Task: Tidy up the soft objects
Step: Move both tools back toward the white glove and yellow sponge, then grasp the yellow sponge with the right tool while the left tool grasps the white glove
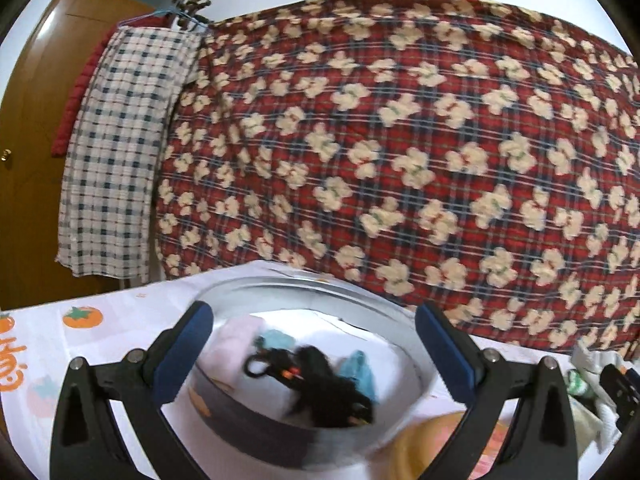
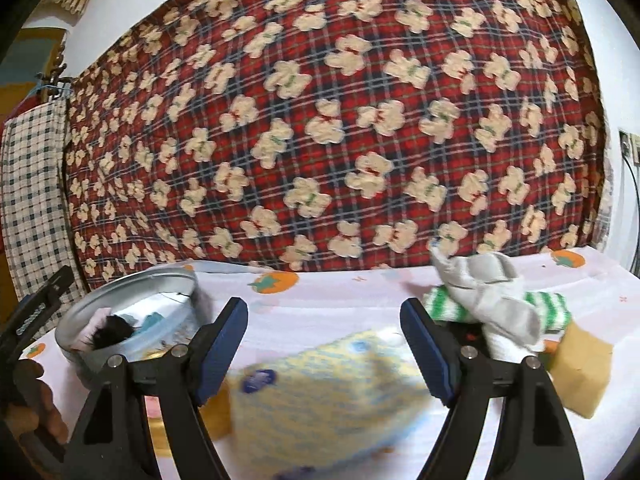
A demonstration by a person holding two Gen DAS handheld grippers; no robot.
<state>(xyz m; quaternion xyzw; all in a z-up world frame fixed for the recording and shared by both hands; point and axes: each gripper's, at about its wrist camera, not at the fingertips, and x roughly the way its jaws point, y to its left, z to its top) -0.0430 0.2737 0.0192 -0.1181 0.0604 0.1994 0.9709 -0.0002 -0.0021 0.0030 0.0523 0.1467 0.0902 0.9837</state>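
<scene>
A round metal tin (image 1: 404,332) stands on the white fruit-print tablecloth (image 1: 104,332). It holds a black fuzzy item (image 1: 328,384), a pink cloth (image 1: 236,340) and teal pieces (image 1: 360,372). My left gripper (image 1: 312,344) is open and empty, its jaws spread either side of the tin. In the right wrist view the tin (image 2: 132,292) is at the left. My right gripper (image 2: 324,344) is open over a yellow and blue knitted cloth (image 2: 328,396). A grey sock (image 2: 492,292), a green-striped sock (image 2: 548,308) and a yellow sponge (image 2: 580,372) lie to its right.
A red plaid quilt with cream bears (image 1: 400,140) hangs behind the table. A blue checked cloth (image 1: 120,152) hangs by a wooden door (image 1: 24,184). The left gripper's body and the hand holding it (image 2: 36,360) show at the left of the right wrist view.
</scene>
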